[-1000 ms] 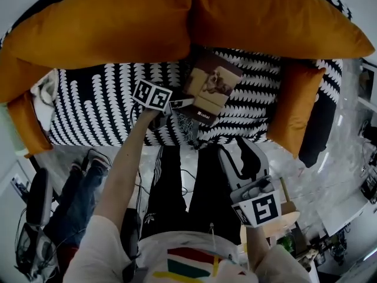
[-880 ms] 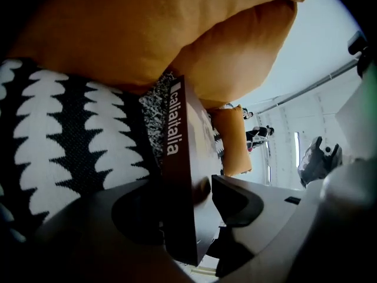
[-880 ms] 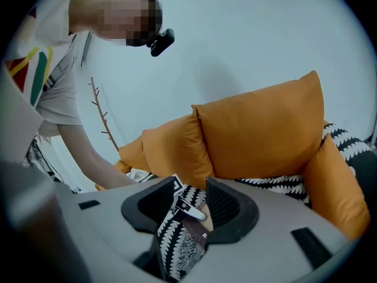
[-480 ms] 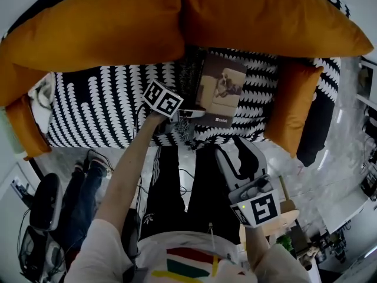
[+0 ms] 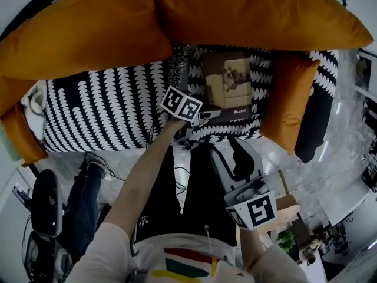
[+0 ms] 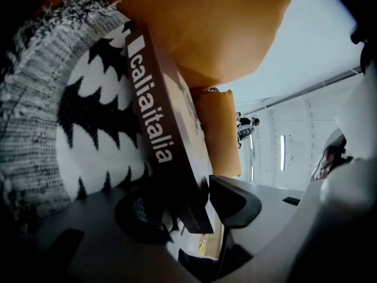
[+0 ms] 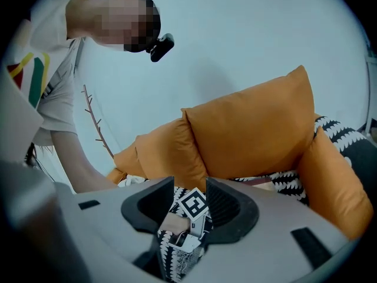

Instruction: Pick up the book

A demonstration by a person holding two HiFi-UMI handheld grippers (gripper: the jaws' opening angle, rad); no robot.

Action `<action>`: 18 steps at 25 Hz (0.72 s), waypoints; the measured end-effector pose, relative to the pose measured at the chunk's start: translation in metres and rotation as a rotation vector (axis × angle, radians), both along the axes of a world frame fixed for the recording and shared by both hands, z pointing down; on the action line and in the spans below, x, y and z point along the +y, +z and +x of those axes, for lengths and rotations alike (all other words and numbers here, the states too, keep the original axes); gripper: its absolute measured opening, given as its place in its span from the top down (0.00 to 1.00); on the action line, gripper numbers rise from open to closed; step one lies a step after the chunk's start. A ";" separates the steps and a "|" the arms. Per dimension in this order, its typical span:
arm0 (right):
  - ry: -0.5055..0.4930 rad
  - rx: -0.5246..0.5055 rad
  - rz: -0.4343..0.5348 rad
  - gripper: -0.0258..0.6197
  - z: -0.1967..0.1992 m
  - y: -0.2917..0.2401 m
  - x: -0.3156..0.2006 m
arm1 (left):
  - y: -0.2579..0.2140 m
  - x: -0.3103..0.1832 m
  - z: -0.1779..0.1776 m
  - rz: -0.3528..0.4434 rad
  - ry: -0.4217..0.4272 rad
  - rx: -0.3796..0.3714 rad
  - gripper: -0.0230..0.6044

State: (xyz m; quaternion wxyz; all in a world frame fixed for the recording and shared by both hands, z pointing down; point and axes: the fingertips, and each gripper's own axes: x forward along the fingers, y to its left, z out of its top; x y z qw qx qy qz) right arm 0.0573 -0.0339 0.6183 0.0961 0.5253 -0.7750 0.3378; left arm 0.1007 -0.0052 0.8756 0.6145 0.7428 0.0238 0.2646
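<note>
On the sofa (image 5: 106, 108), just below the orange cushions (image 5: 253, 16), is the book (image 5: 227, 84). The left gripper (image 5: 205, 117) has just been closing its jaws and now clamps one lower corner. With such a small hold, the book may swing or slip out when lifted. The right gripper (image 7: 189, 200) has its jaws apart and holds nothing.

Smooth matt card covers the book (image 5: 227, 87); coarse knitted throw (image 5: 100, 108), soft cloth cushions (image 5: 82, 34).
</note>
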 end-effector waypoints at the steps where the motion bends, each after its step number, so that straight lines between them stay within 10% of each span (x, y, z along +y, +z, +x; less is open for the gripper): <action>1: 0.008 -0.004 -0.002 0.69 0.002 0.001 0.000 | 0.000 -0.009 0.005 -0.007 -0.049 0.002 0.60; 6: 0.038 -0.019 -0.011 0.69 0.015 0.007 0.002 | 0.004 -0.063 0.031 -0.148 -0.406 0.032 0.60; 18: 0.092 -0.003 0.025 0.69 0.045 -0.009 -0.003 | -0.009 -0.067 0.050 -0.131 -0.371 0.013 0.70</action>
